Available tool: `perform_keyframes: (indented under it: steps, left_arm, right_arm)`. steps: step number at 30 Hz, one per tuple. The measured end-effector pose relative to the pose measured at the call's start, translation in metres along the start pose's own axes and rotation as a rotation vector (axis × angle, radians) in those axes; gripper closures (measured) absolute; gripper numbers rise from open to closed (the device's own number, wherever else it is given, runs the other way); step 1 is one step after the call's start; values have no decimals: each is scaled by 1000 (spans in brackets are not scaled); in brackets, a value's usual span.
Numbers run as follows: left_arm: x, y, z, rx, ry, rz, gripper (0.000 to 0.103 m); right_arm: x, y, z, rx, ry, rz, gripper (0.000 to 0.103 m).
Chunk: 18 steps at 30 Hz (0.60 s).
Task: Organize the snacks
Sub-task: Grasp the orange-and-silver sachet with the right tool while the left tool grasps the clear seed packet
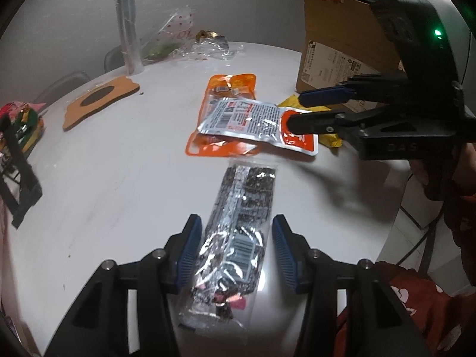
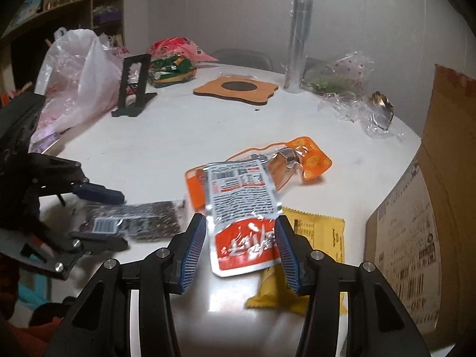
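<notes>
Sorting is barely begun, by my reading: every snack in view lies loose on the desk [image 1: 119,163], none visibly in the box [image 2: 416,238].

Stock on the desk:
- Seaweed pack [image 1: 238,232], dark, flat on the near edge.
- Silver pouch [image 2: 241,208], red end towards me, its far end resting across the orange pouch [image 1: 226,89].
- Yellow packet [image 2: 315,238], flat, just beside the box and partly under the silver pouch.
- Further snack bags [image 2: 171,71] at the far side, near a black stand [image 2: 134,86]; untouched.
- Wooden coaster [image 2: 236,87], clear tube [image 2: 299,44], crumpled cellophane [image 2: 351,89], white plastic bag [image 2: 77,74]: not snacks, as far as I can tell.

My left tongs [image 1: 238,253]: pitched steeply down, part-open astride the seaweed pack; the pads stand just clear of its edges in the wrist view, so no grip yet.

My right tongs [image 2: 241,245]: also pitched down, narrowed around the red end of the silver pouch. The pads look to be pressing its edges, and that end seems raised off the desk, so I count it held.

Left to do, in my judgement: nearly everything.
</notes>
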State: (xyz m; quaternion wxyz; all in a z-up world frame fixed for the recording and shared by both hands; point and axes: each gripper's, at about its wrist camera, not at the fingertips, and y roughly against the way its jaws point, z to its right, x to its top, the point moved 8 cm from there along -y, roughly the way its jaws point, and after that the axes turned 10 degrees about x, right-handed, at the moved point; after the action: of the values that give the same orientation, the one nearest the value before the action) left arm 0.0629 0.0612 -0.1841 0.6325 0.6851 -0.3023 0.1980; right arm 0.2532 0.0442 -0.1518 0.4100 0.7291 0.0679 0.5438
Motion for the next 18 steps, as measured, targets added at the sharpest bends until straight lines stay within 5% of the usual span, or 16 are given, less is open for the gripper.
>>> perform_keyframes:
  steps: [11, 14, 18]
  left_arm:
    - [-3, 4, -17, 9, 60, 15, 66]
    - [-4, 7, -25, 12, 90, 24, 66]
    - [0, 9, -33, 31, 114, 34, 66]
  right_arm:
    - [-2, -11, 13, 28, -36, -17, 58]
    - [3, -14, 12, 26, -19, -11, 41]
    - [10, -24, 10, 6, 9, -28, 40]
